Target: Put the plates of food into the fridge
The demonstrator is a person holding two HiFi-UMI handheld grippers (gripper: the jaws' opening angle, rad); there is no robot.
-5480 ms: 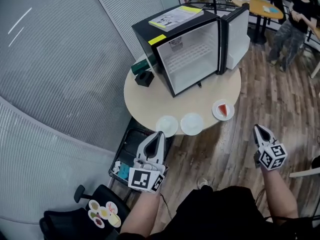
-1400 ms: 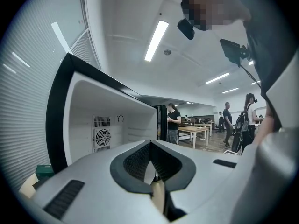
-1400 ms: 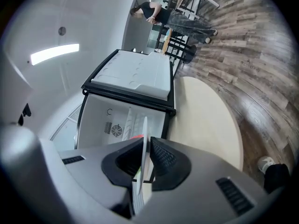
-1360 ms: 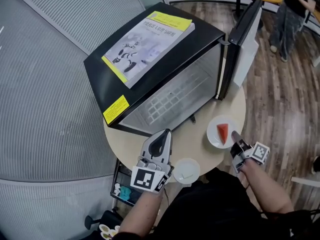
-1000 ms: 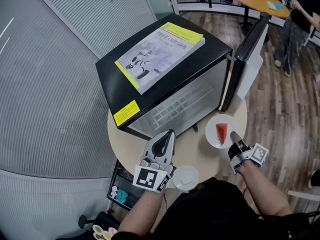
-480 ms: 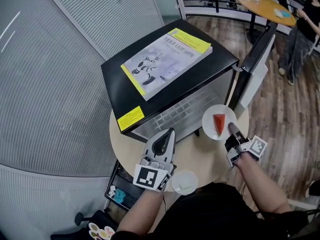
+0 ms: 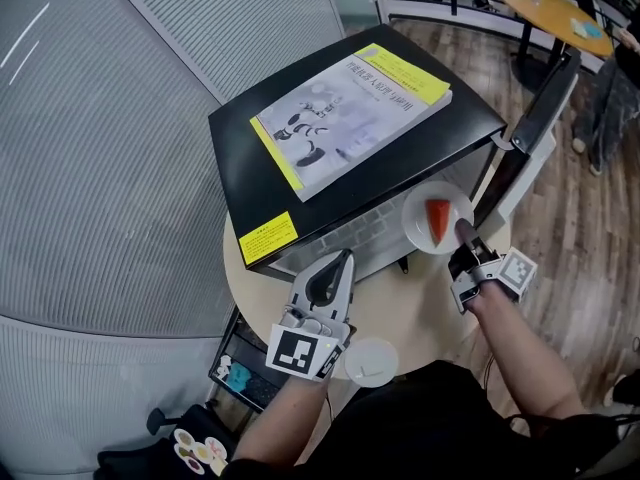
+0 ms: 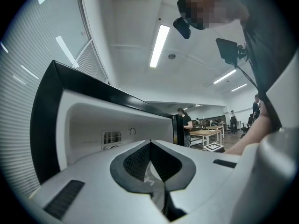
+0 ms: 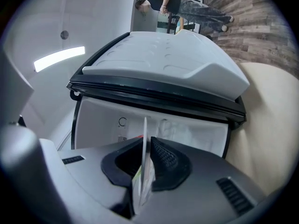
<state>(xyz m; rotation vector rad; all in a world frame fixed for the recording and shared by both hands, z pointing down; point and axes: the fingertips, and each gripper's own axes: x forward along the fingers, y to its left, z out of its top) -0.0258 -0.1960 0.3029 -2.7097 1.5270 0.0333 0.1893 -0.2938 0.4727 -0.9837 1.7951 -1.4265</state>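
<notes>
Plate [image 7: 430,213] with a red slice of food [image 7: 440,221] was held up off the tabletop [image 7: 420,303], at the open front of the fridge [image 7: 240,168], close to its door [image 7: 545,118] on the right. Right tool [image 7: 462,231] was clamped on the plate's near rim, jaws almost together. Left tool [image 7: 343,259] was empty, jaws together, near the fridge front. Step in hand: carrying this plate in. Next move likely calls for keeping it level, pushing it well inside, then letting go. Second plate [image 7: 371,361] sat at the tabletop's near edge.
</notes>
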